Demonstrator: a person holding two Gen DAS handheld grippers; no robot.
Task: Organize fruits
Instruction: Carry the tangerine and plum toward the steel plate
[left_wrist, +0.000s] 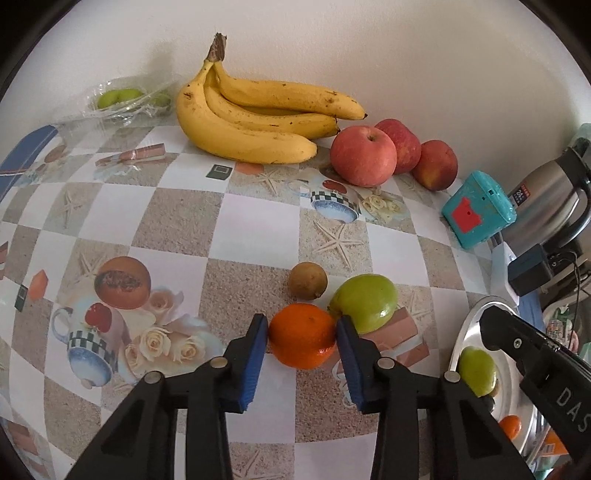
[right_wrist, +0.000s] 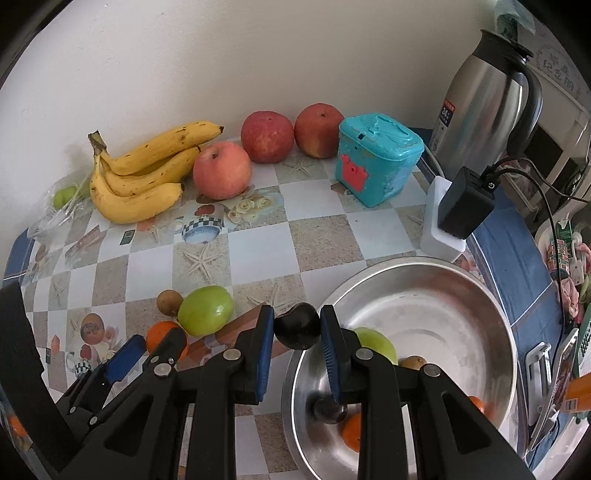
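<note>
My left gripper (left_wrist: 301, 332) is shut on an orange mandarin (left_wrist: 302, 335) that rests on the tablecloth; it also shows in the right wrist view (right_wrist: 162, 332). A green fruit (left_wrist: 365, 302) and a small brown fruit (left_wrist: 307, 280) lie just behind it. My right gripper (right_wrist: 297, 326) is shut on a dark plum (right_wrist: 297, 329), held over the left rim of the steel bowl (right_wrist: 491, 317). The bowl holds a green fruit (right_wrist: 378, 343), a brown fruit (right_wrist: 413, 362), a dark plum (right_wrist: 330, 410) and mandarins (right_wrist: 351, 431).
Bananas (left_wrist: 255, 118) and three red apples (left_wrist: 364, 155) lie by the back wall. A bag with green fruit (left_wrist: 118, 98) sits at back left. A teal box (right_wrist: 376, 158), a steel kettle (right_wrist: 484, 96) and a black adapter on a white block (right_wrist: 465, 205) stand at the right.
</note>
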